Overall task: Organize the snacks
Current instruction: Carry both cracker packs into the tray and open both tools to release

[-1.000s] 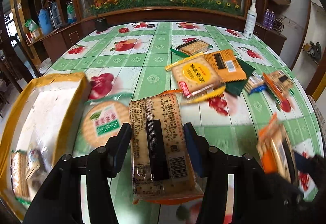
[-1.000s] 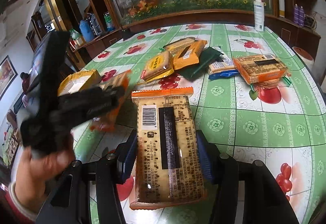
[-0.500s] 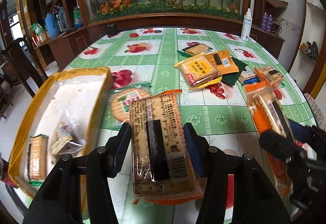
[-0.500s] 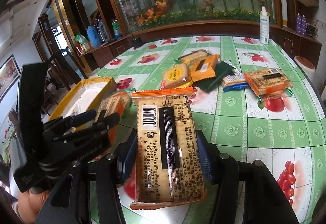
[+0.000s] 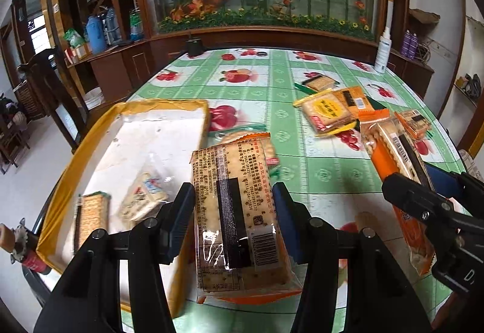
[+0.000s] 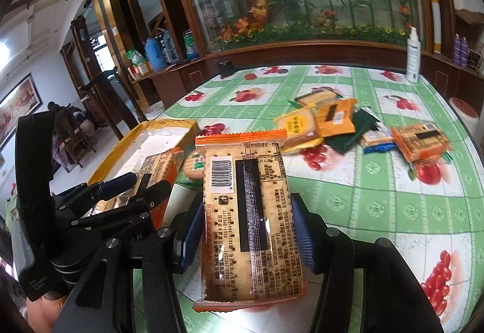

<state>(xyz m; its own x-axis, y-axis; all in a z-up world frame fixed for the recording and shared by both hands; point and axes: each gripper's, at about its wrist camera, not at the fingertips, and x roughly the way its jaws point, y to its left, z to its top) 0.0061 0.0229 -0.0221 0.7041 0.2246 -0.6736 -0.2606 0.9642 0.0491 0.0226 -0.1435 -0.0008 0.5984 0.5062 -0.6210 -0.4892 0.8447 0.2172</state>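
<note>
A cracker packet [image 5: 239,221] is being clamped between the fingers of the left gripper [image 5: 233,212], its long axis running forward along them. The yellow-rimmed tray [image 5: 90,139] is lying just ahead and to the left, partly under the packet's left side, so this gripper is judged the nearer one for a drop there. Two packets are already being held by the tray: a cracker stack [image 5: 90,218] and a clear bag [image 5: 142,196].

A second, similar packet [image 6: 251,218] is being gripped lengthwise by the right gripper [image 6: 245,230], which is being kept beside the left one, farther from the tray. The remaining snacks [image 6: 335,121] are lying scattered well ahead on the green tablecloth [image 6: 363,202].
</note>
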